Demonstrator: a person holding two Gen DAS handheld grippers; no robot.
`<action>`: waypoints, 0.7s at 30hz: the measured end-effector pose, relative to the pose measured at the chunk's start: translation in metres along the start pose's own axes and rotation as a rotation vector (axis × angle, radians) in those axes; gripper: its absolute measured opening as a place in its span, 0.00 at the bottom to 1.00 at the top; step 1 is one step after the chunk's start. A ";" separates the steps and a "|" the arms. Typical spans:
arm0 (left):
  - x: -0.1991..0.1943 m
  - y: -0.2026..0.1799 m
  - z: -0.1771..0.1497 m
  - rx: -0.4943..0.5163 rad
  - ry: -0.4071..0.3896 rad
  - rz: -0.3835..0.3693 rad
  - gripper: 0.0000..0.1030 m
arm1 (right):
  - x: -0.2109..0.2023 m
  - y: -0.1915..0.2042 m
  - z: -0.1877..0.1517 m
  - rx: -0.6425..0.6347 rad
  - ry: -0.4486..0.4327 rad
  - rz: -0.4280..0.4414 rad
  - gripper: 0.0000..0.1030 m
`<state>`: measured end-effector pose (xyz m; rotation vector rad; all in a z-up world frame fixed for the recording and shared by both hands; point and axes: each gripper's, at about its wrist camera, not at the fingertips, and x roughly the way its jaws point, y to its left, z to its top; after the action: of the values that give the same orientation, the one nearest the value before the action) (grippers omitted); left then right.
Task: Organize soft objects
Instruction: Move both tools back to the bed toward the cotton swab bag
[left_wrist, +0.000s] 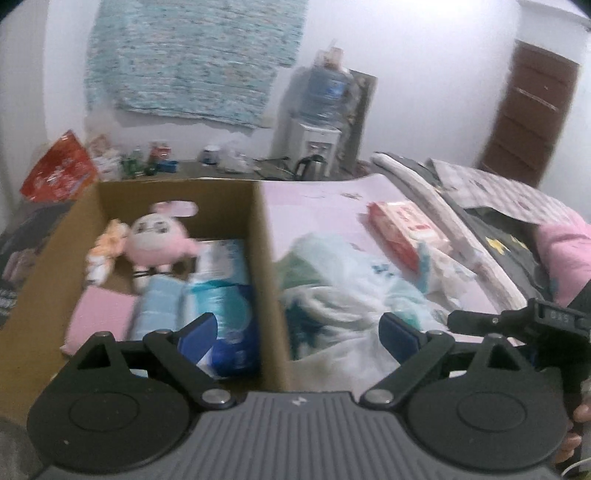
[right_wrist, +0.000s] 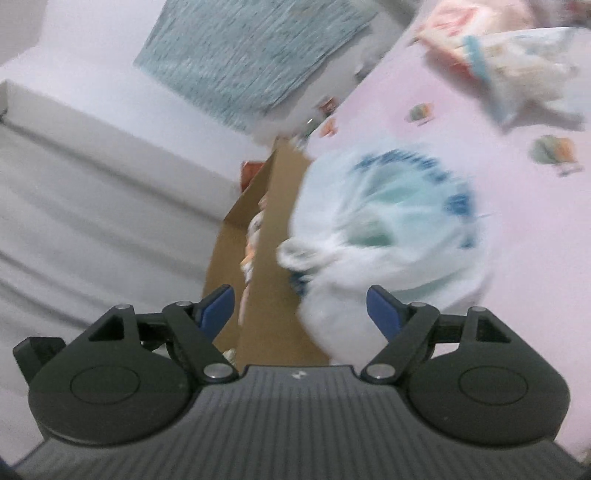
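Note:
An open cardboard box (left_wrist: 264, 258) stands on the pink bed sheet (left_wrist: 314, 199). Inside it lie a pink plush toy (left_wrist: 155, 240), a small orange and white plush (left_wrist: 105, 247), blue tissue packs (left_wrist: 221, 295) and a flat pink item (left_wrist: 96, 317). Right of the box lies a white plastic bag (left_wrist: 343, 291) with blue print, and beyond it a red and white pack (left_wrist: 402, 229). My left gripper (left_wrist: 295, 328) is open and empty, straddling the box's right wall from above. My right gripper (right_wrist: 299, 295) is open; the bag (right_wrist: 388, 221) bulges just ahead of its right finger, beside the box (right_wrist: 273, 229).
Folded grey and checked bedding (left_wrist: 480, 206) lines the bed's right side. A water dispenser (left_wrist: 317, 122), a kettle (left_wrist: 308, 166), a red bag (left_wrist: 59, 173) and small clutter sit along the far wall. A brown door (left_wrist: 532, 110) is at the right. A white wall (right_wrist: 92, 184) is left of the box.

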<state>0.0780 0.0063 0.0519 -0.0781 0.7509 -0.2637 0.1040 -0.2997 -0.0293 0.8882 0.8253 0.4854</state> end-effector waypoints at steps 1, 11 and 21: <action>0.004 -0.006 0.003 0.011 0.008 -0.009 0.92 | -0.007 -0.009 0.002 0.011 -0.018 -0.011 0.77; 0.063 -0.085 0.037 0.111 0.137 -0.123 0.92 | -0.055 -0.078 0.017 0.062 -0.174 -0.116 0.77; 0.151 -0.147 0.071 -0.057 0.323 -0.289 0.92 | -0.122 -0.092 0.100 -0.106 -0.329 -0.323 0.77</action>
<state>0.2010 -0.1772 0.0278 -0.2020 1.0702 -0.5389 0.1137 -0.4814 -0.0177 0.6963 0.6183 0.0938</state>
